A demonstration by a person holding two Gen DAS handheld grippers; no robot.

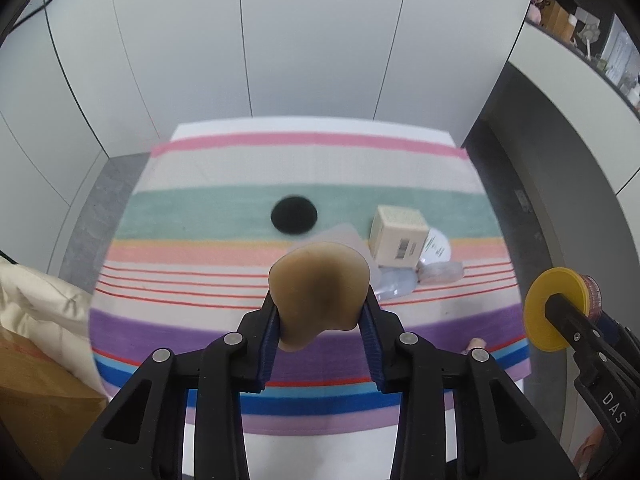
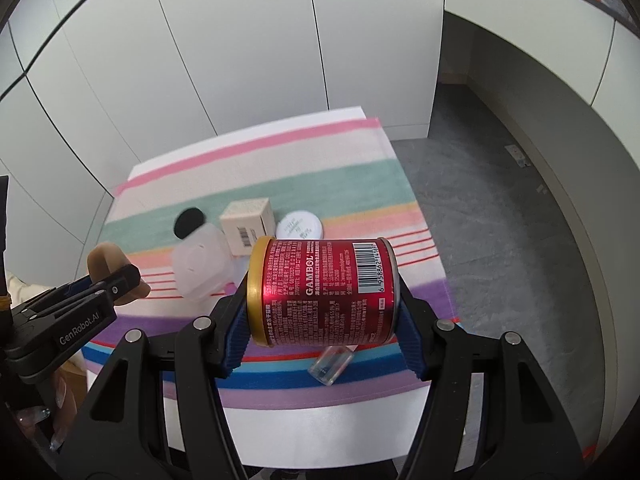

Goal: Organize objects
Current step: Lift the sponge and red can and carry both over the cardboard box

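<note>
Left gripper [image 1: 320,320] raised above the near part of the striped cloth [image 1: 200,320], jaws narrow and clamped on a tan makeup sponge [image 1: 318,292]. Right gripper [image 2: 320,320] lifted over the near right part of the surface [image 2: 320,432], jaws mid-wide and clamped end to end on a red GAMBOL can [image 2: 320,292] held sideways, gold rim to the left.

Left lying on the cloth, toward its middle: black round puff [image 2: 189,222] on the green band, beige carton with barcode [image 2: 248,226] just beside it, white round lidded container [image 2: 300,227] touching the carton's right side. Translucent plastic case [image 2: 200,268] in front of the puff and carton, near the thin red stripes. Small clear vial [image 2: 331,366] on its side near the front edge, partly hidden under the held can.

Beside the surface's left edge: cream cushion [image 1: 36,312] on a brown cardboard box [image 1: 40,400]. Grey floor [image 2: 480,220] to the right, white wall panels [image 1: 280,40] behind the far edge
</note>
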